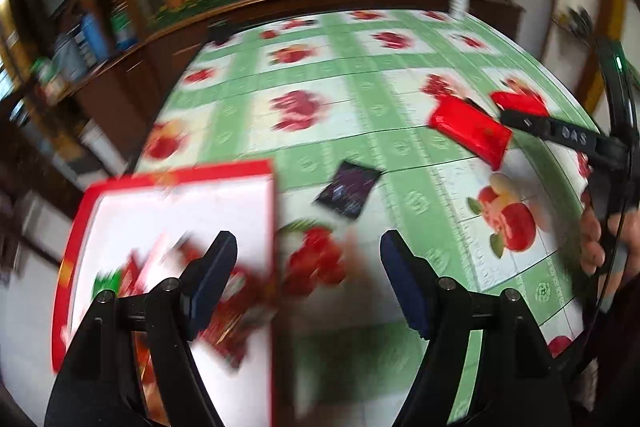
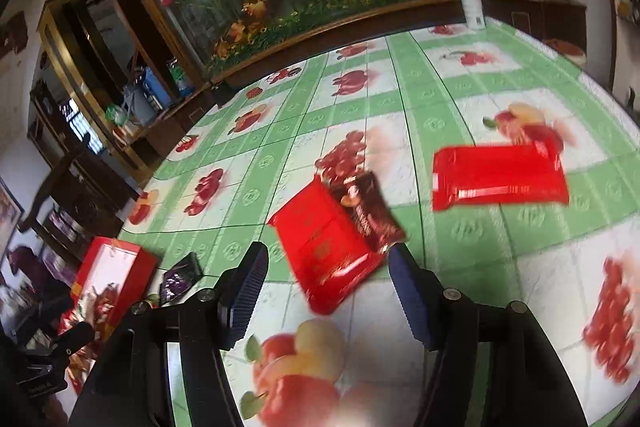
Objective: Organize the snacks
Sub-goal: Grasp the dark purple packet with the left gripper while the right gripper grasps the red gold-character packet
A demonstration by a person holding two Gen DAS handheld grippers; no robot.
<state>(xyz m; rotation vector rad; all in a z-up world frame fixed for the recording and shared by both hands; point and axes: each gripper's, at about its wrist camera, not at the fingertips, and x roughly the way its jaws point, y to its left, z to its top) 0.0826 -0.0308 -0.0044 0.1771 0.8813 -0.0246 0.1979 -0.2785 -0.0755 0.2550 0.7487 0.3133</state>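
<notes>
Both grippers have jaws spread with nothing between them. The red snack packet (image 2: 326,247) lies on the counter (image 2: 460,99) just ahead of the right gripper (image 2: 324,287), long axis diagonal, a brown packet (image 2: 370,213) overlapping it. A second red packet (image 2: 500,177) lies crosswise. Only the left gripper (image 1: 308,283) view shows inside the red box (image 1: 180,211) (blurry snacks).
</notes>
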